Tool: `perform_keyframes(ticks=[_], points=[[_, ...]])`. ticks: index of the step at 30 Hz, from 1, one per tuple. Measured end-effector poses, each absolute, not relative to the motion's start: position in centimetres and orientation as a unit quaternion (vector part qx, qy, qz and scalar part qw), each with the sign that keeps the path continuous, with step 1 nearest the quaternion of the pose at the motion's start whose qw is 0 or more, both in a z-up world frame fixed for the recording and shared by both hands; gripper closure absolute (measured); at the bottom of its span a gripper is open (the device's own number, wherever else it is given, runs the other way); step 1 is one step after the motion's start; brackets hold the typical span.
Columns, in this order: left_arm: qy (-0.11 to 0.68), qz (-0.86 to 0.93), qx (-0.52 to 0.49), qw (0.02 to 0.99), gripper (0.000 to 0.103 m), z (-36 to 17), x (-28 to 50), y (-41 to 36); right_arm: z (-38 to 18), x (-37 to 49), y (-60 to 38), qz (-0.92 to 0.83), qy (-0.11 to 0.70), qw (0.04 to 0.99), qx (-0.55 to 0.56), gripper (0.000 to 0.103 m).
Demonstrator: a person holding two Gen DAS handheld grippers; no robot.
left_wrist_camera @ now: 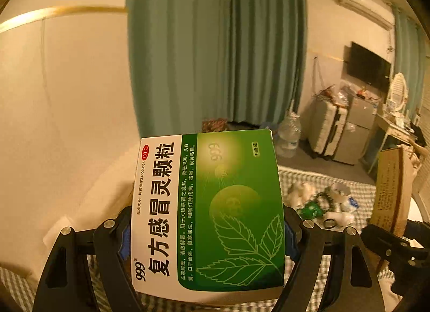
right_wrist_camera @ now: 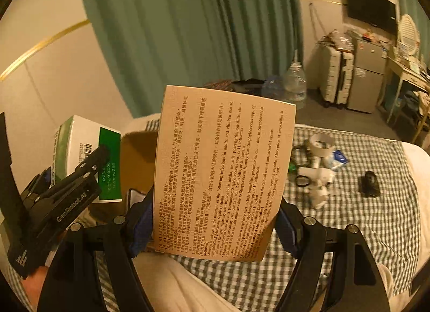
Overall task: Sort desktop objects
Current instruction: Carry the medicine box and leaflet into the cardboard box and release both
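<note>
My left gripper (left_wrist_camera: 207, 234) is shut on a green and white medicine box (left_wrist_camera: 209, 212) with Chinese print, held up above the bed. The same box (right_wrist_camera: 88, 150) and the left gripper (right_wrist_camera: 61, 199) show at the left of the right wrist view. My right gripper (right_wrist_camera: 215, 226) is shut on a tan medicine box (right_wrist_camera: 223, 172) covered in small text, also lifted. That tan box (left_wrist_camera: 389, 191) shows at the right of the left wrist view. A pile of small items (right_wrist_camera: 317, 167) lies on the checkered cloth (right_wrist_camera: 376, 204).
A small black object (right_wrist_camera: 371, 184) lies on the cloth to the right. A brown cardboard box (right_wrist_camera: 137, 167) stands behind the grippers. Beyond the bed are a green curtain (right_wrist_camera: 188, 29), a water jug (right_wrist_camera: 295, 83), a suitcase (right_wrist_camera: 336, 78) and a small fridge (right_wrist_camera: 368, 75).
</note>
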State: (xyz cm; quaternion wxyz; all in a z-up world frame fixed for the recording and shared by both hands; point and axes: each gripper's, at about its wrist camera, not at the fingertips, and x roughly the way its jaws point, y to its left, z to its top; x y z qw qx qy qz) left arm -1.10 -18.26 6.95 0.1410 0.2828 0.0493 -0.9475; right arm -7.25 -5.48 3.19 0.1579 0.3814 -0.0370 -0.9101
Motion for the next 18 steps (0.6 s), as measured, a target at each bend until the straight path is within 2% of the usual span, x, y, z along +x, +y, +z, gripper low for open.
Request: perform_keyframes(ticks=[12,18], points=[[0.076,-0.912,0.359,0.183,0.020,-0.2,-3.4,-24.8,-2.4,-11.3,-11.3,-0.878,-0.011,0.189,0.439,0.027],[0.074,-0.903,0.380,0.187,0.019,-2.1,-3.8,-26.5,-4.0,-12.8,-14.5,-0.865,-0.002,0.210,0.456,0.027]])
